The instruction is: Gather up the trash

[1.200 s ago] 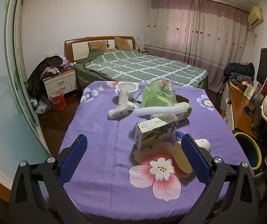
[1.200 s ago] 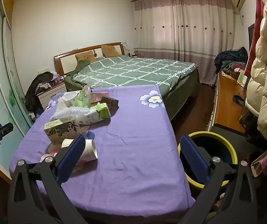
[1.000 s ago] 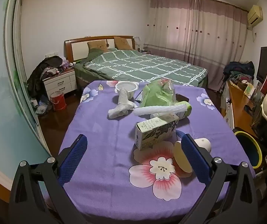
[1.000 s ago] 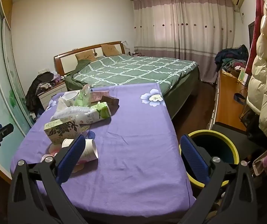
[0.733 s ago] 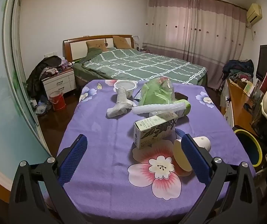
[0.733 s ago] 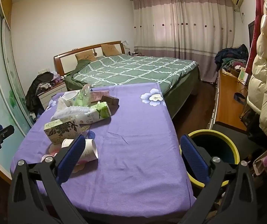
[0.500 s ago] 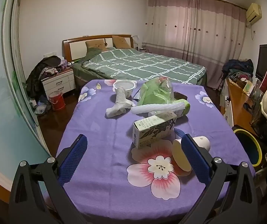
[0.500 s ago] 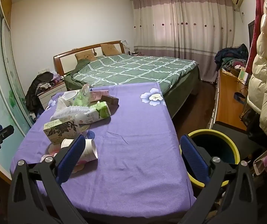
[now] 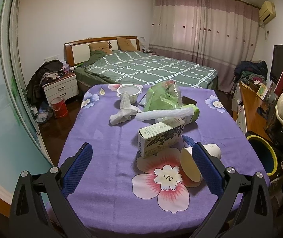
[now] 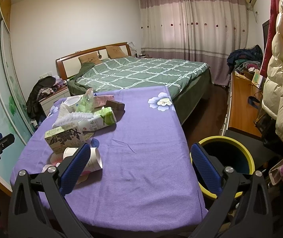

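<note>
Paper cup [image 9: 199,163]: on its side near the table's [image 9: 105,138] near edge, long axis running near-to-far, mouth nearest. Left gripper [image 9: 141,165] wide open, empty, cup just inside its right finger. Right gripper [image 10: 139,166] wide open, empty, cup [image 10: 90,159] behind its left finger; bin [image 10: 228,156] off the table's right edge.

You are looking at a room lit evenly and rather dimly from overhead, with a cool violet cast; the drawn curtains [image 9: 203,39] glow faintly pink. Shadows are soft and short: one lies under the paper cup [image 9: 199,162] and another beside the carton [image 9: 159,136] on the desk [image 9: 105,138]. Both views are sharp at the centre, while the fisheye bends the wardrobe door [image 9: 8,79] and walls into curves, and the corners fall to black
</note>
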{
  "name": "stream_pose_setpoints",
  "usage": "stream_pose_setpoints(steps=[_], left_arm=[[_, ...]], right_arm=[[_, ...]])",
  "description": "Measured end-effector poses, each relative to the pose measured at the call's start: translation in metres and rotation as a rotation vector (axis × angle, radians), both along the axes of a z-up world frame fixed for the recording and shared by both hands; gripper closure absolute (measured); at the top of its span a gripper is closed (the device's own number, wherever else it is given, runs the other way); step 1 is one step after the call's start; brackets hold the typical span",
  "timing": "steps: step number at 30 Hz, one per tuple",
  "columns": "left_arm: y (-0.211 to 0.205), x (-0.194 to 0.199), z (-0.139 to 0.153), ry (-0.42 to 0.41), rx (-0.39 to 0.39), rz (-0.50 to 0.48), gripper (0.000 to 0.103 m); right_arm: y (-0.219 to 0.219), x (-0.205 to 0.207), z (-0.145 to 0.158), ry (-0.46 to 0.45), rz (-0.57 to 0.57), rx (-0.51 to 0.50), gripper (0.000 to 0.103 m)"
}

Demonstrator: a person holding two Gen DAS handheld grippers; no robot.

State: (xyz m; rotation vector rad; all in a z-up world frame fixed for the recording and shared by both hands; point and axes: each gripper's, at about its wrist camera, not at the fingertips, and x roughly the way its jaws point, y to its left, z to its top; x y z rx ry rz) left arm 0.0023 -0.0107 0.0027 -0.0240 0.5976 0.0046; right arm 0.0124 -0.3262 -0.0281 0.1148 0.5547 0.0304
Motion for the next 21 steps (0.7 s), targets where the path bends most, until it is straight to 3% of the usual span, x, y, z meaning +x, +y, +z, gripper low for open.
stream_pose_setpoints(steps=[21], left_arm=[[-0.0042, 0.001, 0.0012, 0.009, 0.008, -0.01, 0.004]], right_arm=[[-0.0032, 0.0012, -0.003, 0.005, -0.007, 0.012, 0.006]])
